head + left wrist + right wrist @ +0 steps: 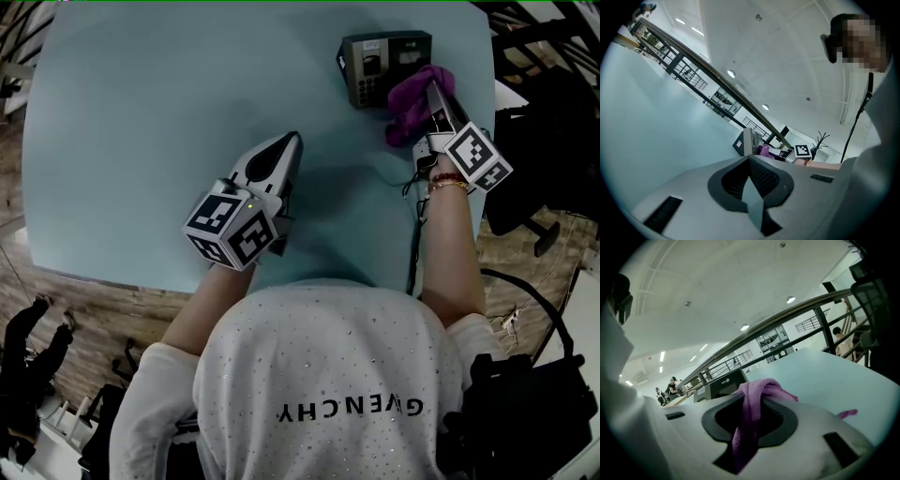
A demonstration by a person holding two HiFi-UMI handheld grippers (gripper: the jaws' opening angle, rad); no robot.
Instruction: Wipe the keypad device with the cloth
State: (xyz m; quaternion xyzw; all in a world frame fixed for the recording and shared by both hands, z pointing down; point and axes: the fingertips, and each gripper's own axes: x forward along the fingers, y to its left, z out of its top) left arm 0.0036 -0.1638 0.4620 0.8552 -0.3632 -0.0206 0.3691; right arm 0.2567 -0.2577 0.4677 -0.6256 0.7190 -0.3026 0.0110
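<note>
The dark grey keypad device (382, 66) stands at the far right of the pale blue table (141, 141). A purple cloth (412, 98) hangs bunched just right of it, pinched in my right gripper (431, 92). In the right gripper view the cloth (757, 397) drapes over the shut jaws of that gripper (752, 401), with the device (723, 383) close ahead on the left. My left gripper (291, 142) lies low over the middle of the table, shut and empty, well short of the device. From the left gripper (750, 163), the device (747, 142) and cloth (765, 151) look small and distant.
A black office chair (544, 159) stands off the table's right edge. A dark cable (413, 234) runs down beside the right forearm over the near edge. Railings and distant people (672, 385) show in the background.
</note>
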